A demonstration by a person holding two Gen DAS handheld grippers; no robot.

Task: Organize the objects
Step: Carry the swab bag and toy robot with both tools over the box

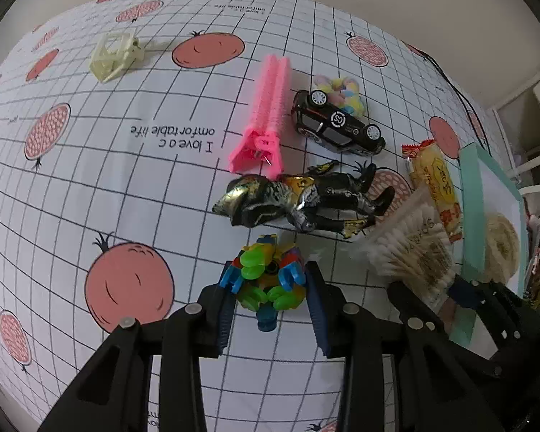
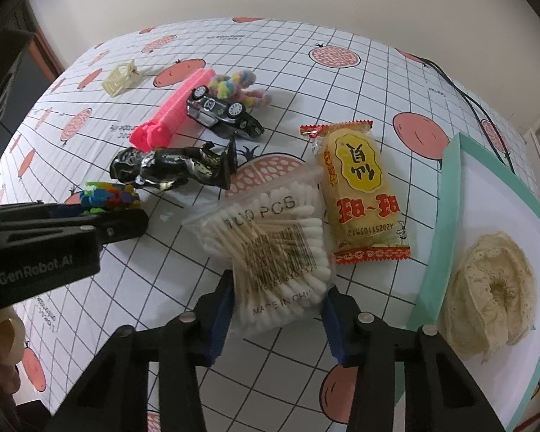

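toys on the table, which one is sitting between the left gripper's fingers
The multicoloured block toy, a clump of green, blue and yellow plastic pieces. It sits between the left gripper fingers; the black-and-gold figure and the black toy car lie farther away, untouched.

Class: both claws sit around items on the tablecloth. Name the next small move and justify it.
Probably lift. The left claw is clamped on the colourful block toy, and the right claw brackets the cotton swab bag, both resting on the tablecloth. The teal tray sits just right.
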